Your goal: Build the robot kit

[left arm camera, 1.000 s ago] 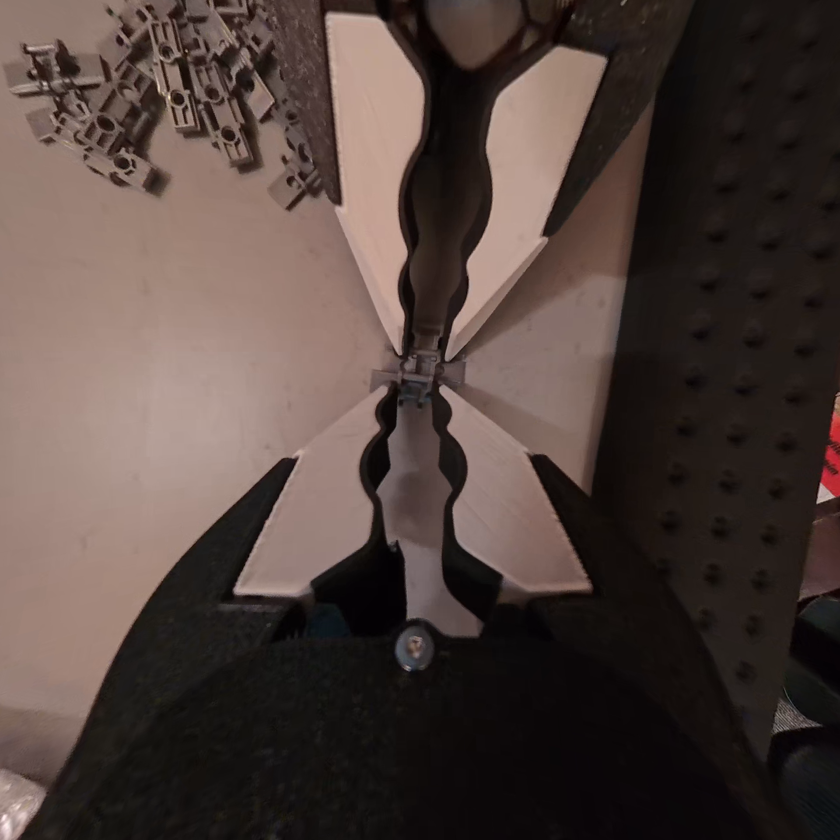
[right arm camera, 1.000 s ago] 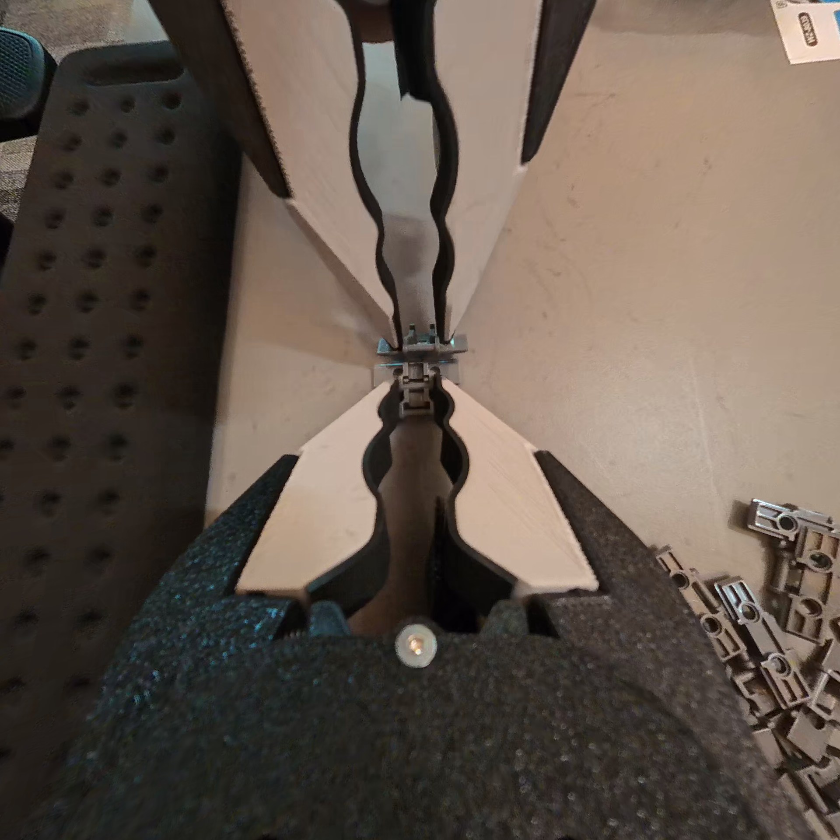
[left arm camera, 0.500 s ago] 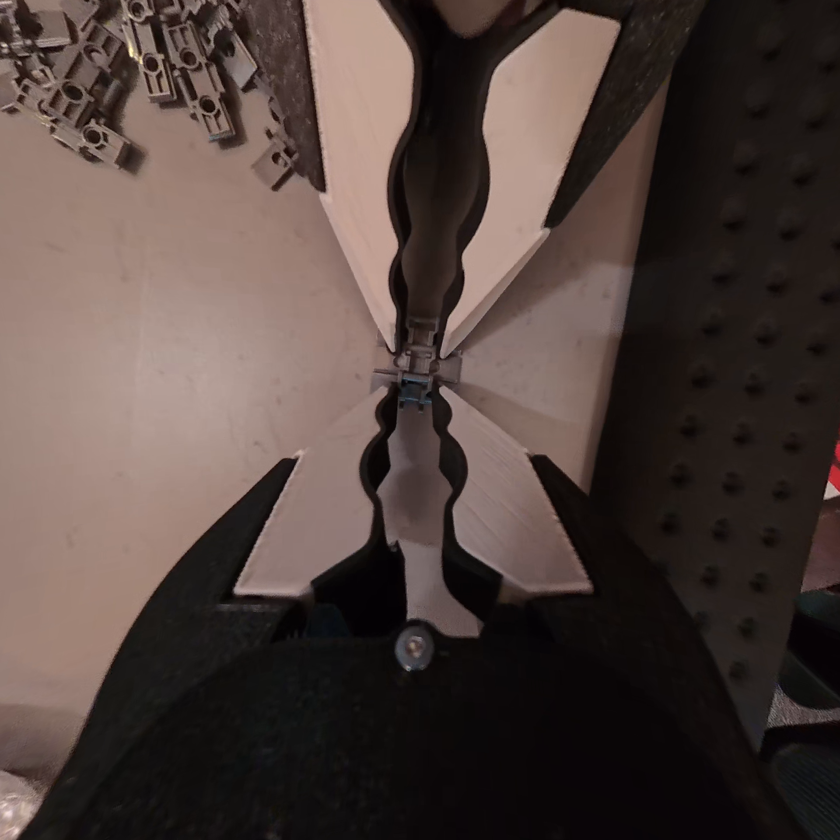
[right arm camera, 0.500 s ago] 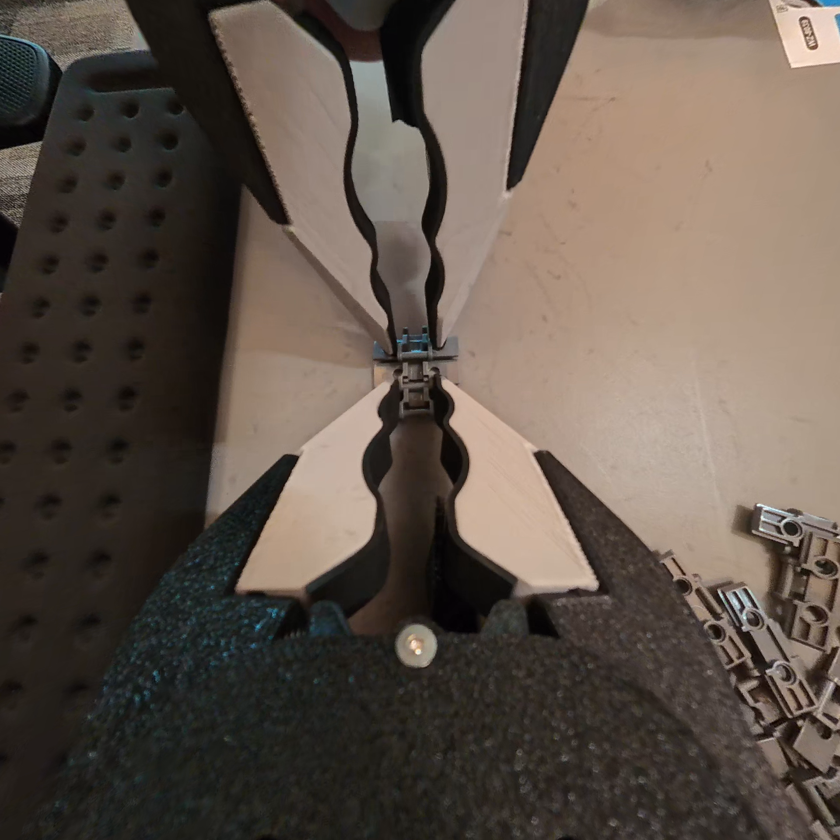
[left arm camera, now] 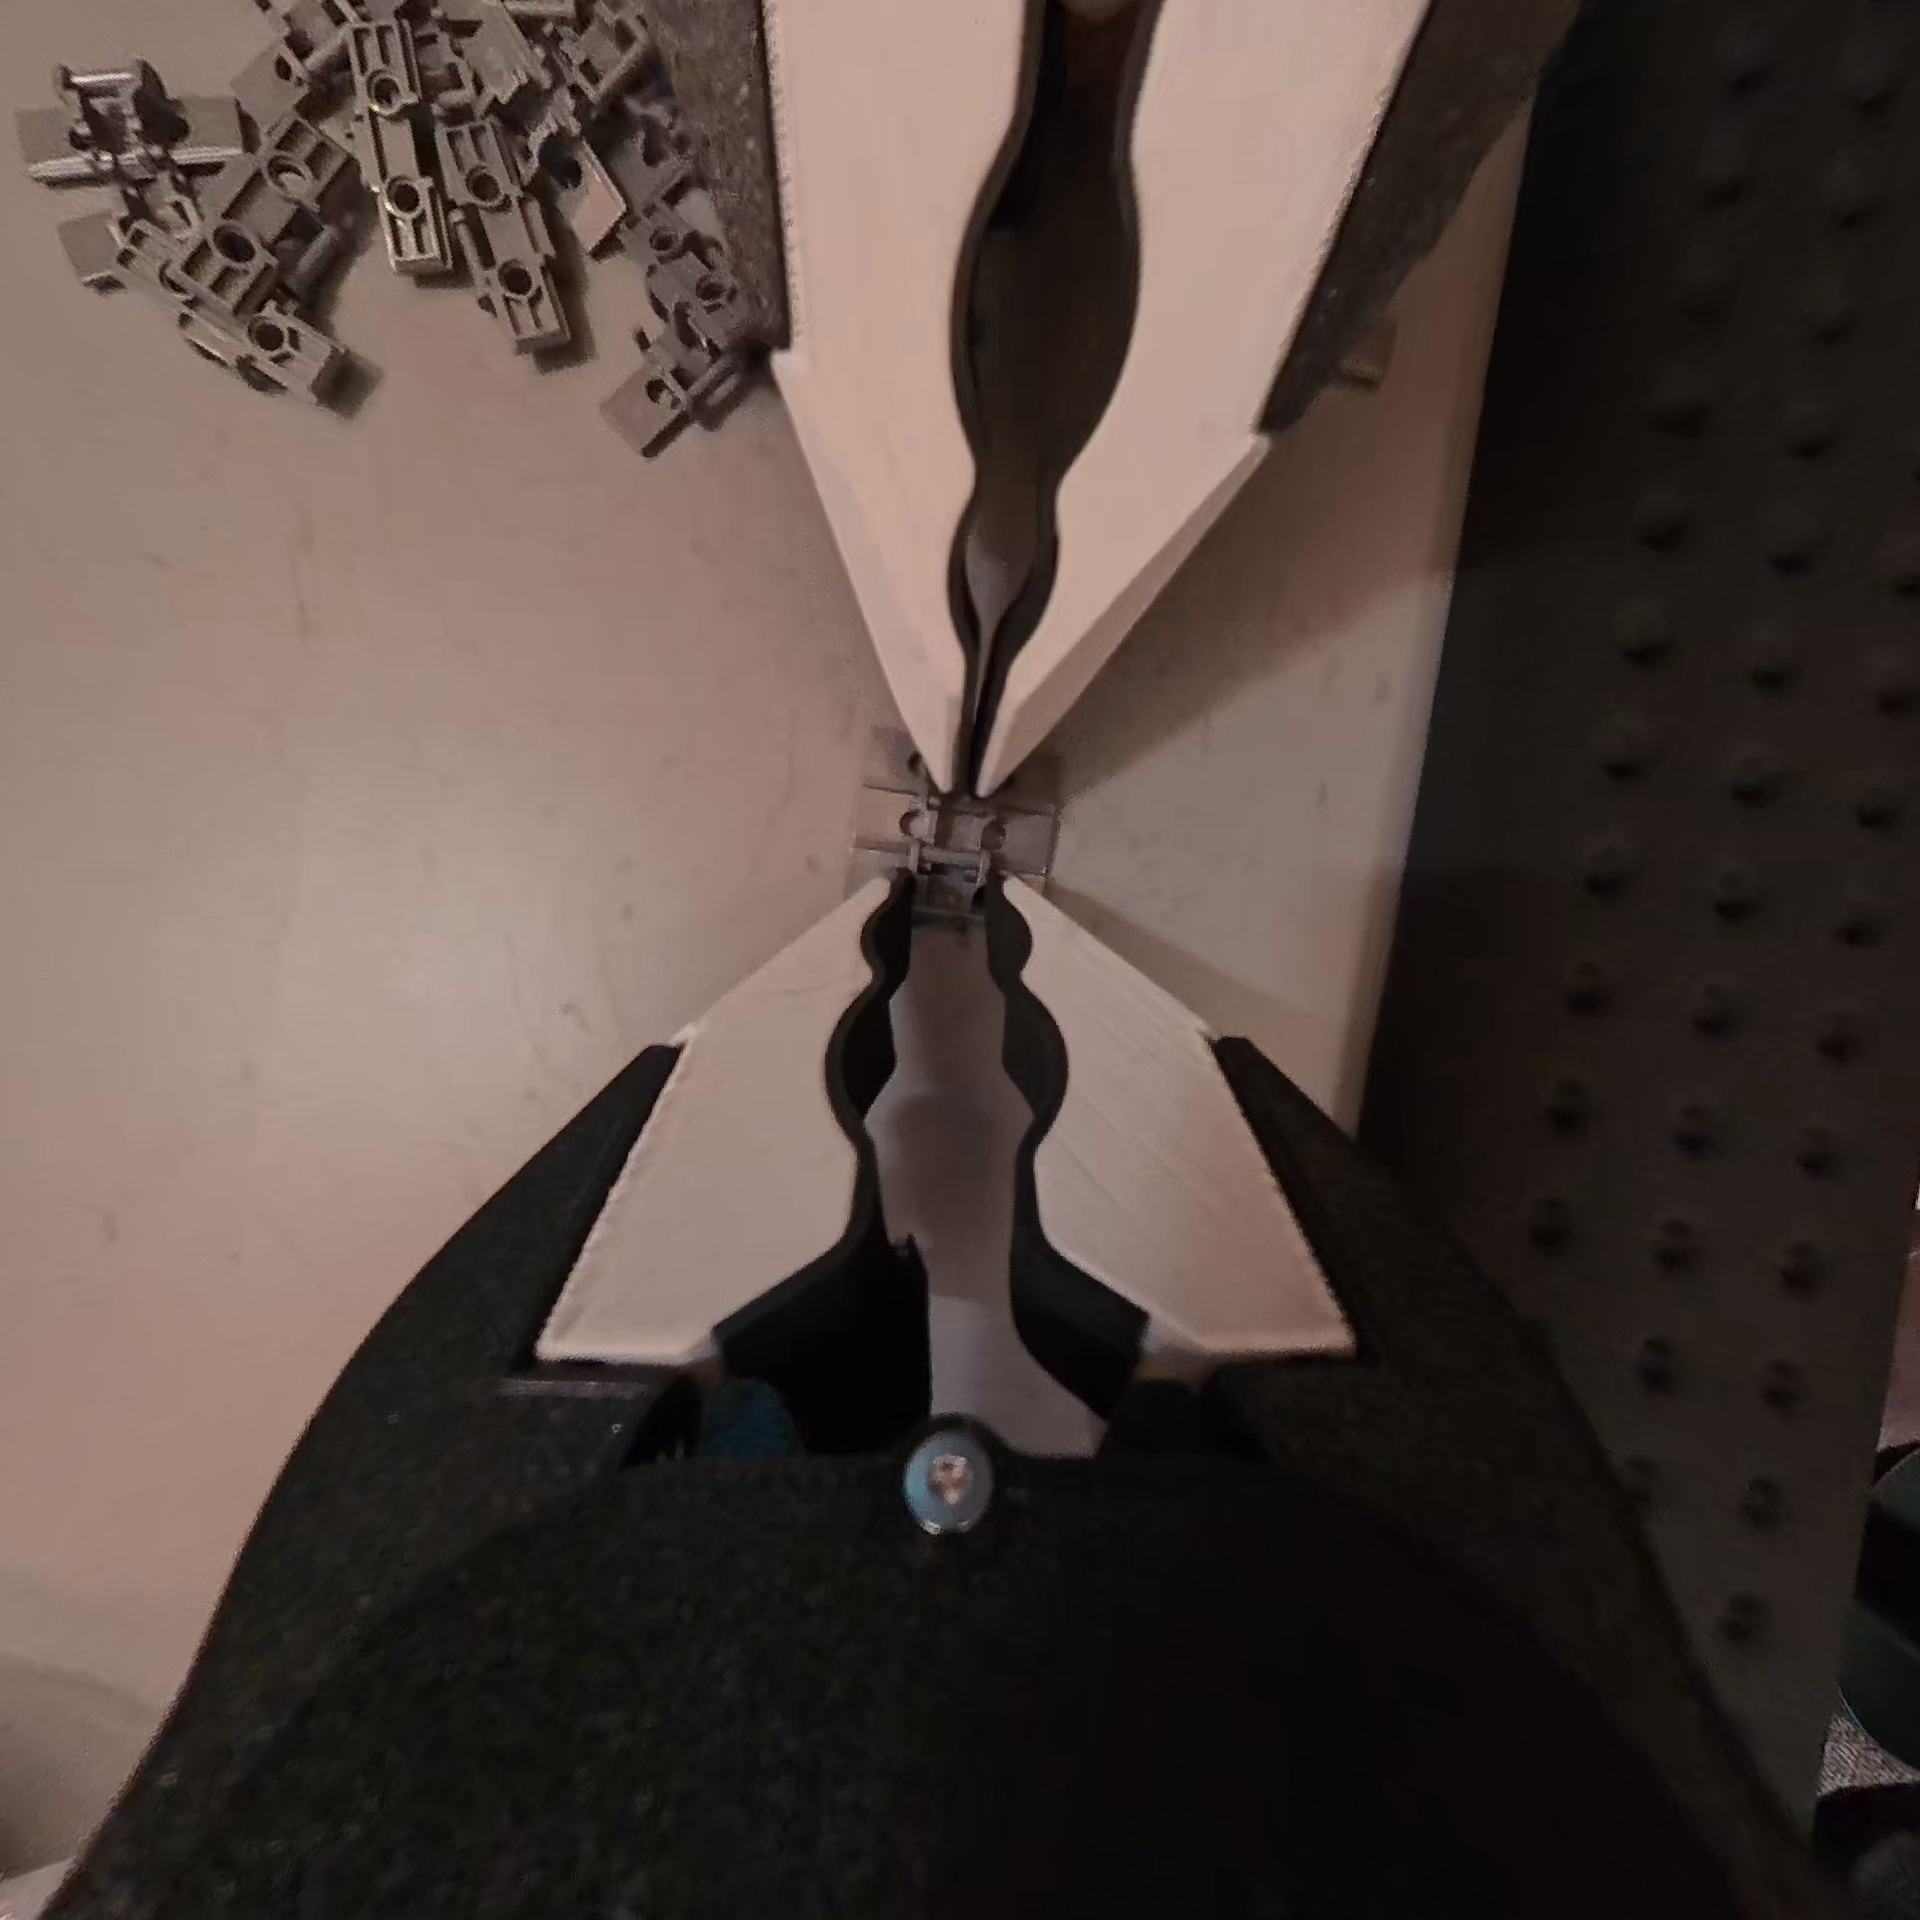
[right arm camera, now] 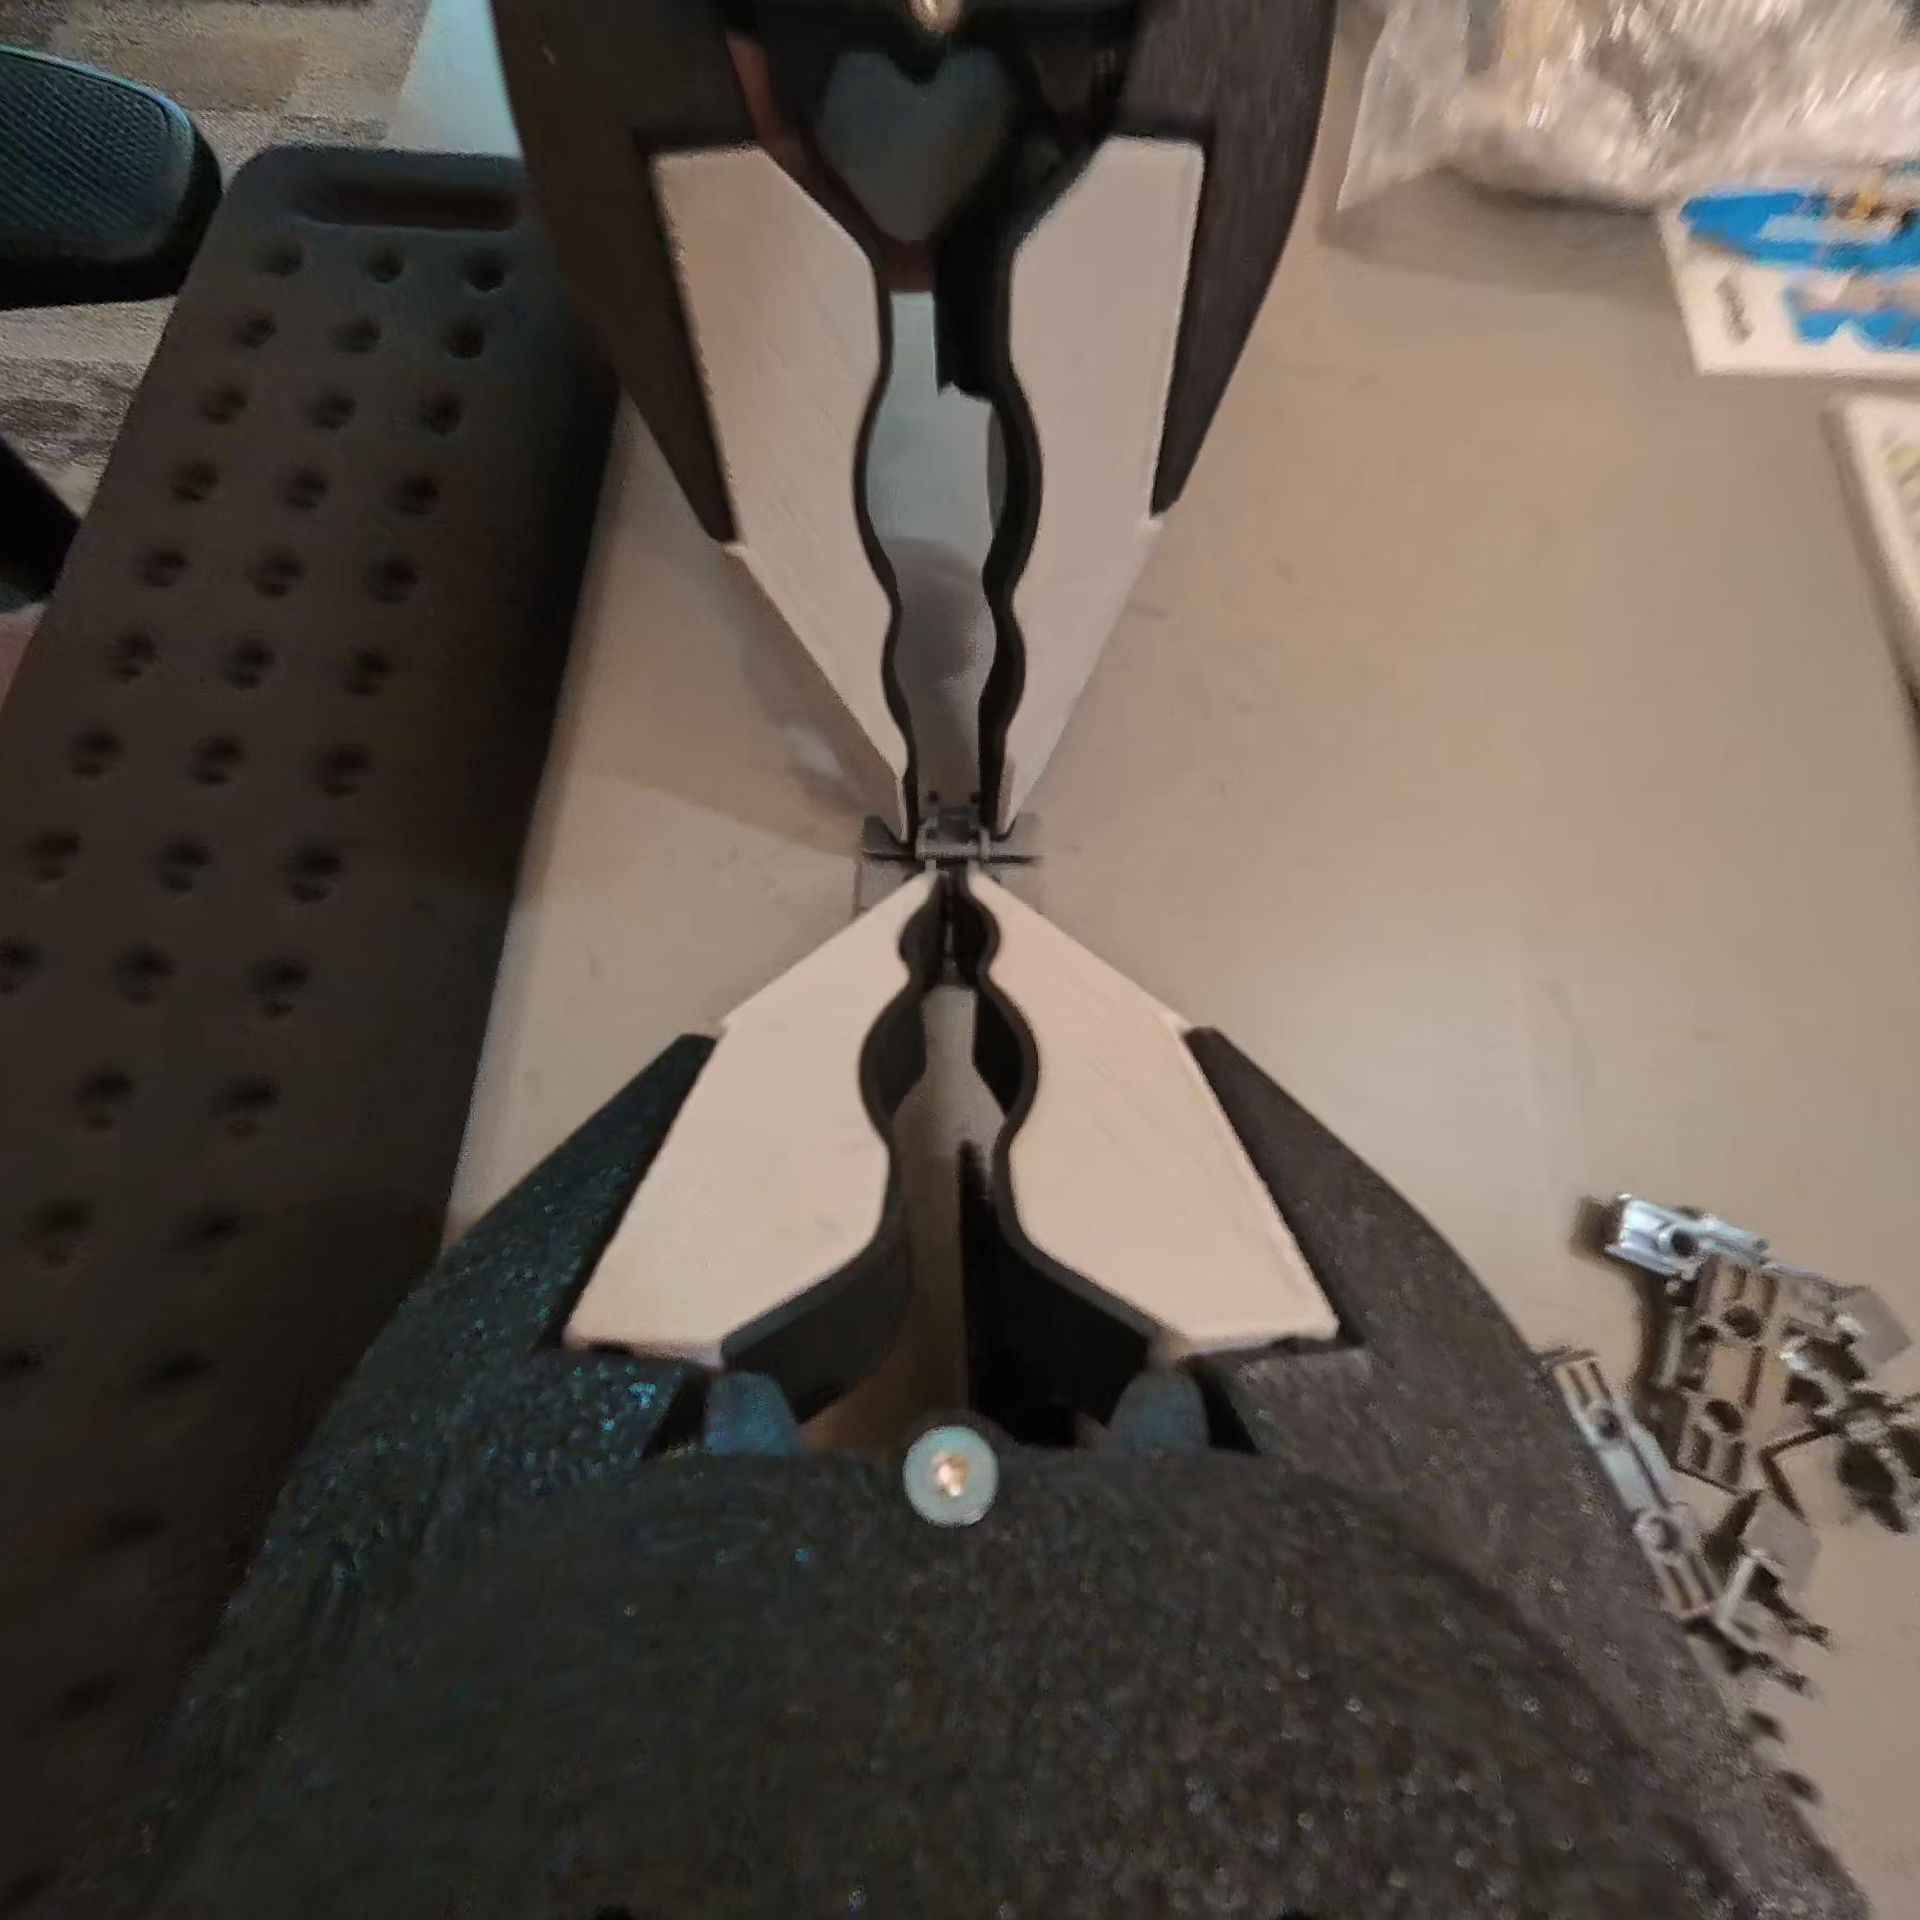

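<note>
My two grippers meet tip to tip above the beige table [left arm camera: 312, 935]. My left gripper [left arm camera: 951, 902] is shut on one end of a small grey plastic part assembly [left arm camera: 956, 840] with flat wings to each side. My right gripper [right arm camera: 950, 902] comes from the opposite side, its fingers pinched almost together on the other end of the same assembly [right arm camera: 948, 831]. In the left wrist view the right gripper [left arm camera: 974, 777] comes down from the top. In the right wrist view the left gripper [right arm camera: 948, 808] comes down from the top. The joint itself is partly hidden by the fingertips.
A pile of loose grey parts [left arm camera: 364, 187] lies on the table, also in the right wrist view [right arm camera: 1745, 1403]. A black dimpled mat [left arm camera: 1714, 831] [right arm camera: 260, 727] lies beside the grippers. A clear plastic bag [right arm camera: 1662, 83] and a blue-printed booklet [right arm camera: 1808, 281] lie farther off. Less than 4 cm separates the two grippers' tips.
The right gripper's fingers have closed to a much narrower gap at the assembly. Both grippers shifted and tilted, still tip to tip. The bag and booklet have come into the right view.
</note>
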### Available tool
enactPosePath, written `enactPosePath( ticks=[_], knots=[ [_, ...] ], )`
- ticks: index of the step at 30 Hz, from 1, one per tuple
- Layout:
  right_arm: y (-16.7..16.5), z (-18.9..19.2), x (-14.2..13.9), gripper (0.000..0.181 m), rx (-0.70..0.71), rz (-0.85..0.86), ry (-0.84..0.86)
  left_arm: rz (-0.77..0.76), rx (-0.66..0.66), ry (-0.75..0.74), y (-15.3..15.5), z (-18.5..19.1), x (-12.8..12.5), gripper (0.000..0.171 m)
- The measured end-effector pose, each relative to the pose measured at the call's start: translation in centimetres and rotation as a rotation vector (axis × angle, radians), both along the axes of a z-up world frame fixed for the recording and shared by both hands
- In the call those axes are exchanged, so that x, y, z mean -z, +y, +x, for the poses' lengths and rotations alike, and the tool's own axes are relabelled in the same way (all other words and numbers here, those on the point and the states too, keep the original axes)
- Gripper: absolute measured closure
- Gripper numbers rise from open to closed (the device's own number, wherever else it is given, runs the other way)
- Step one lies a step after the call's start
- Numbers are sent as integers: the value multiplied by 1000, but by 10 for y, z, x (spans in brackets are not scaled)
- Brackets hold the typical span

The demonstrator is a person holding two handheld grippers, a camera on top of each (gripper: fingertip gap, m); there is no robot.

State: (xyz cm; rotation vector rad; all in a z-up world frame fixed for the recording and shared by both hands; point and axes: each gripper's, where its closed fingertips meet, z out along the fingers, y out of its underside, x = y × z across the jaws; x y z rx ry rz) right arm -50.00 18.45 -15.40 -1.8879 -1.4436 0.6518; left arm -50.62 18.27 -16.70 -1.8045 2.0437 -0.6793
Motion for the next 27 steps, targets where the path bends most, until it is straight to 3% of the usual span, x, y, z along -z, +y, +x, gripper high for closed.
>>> enactPosePath(
  ticks=[5, 11, 15, 20, 27],
  knots=[
    [4, -11, -3, 181, -15, 86, -1, 6, 1, 13, 0, 0, 0, 158],
    [2, -9, 9, 181, 2, 46, -83, 11, -6, 10, 0, 0, 0, 158],
    [2, -9, 11, 181, 52, -169, -4, -16, -30, -26, 0, 2, 0, 159],
    [2, -12, 12, 181, 61, -216, 3, -68, -76, -83, 0, 3, 1, 159],
    [7, -2, 0, 181, 79, -240, 32, -23, -83, -95, -1, 5, 1, 158]
  ],
)
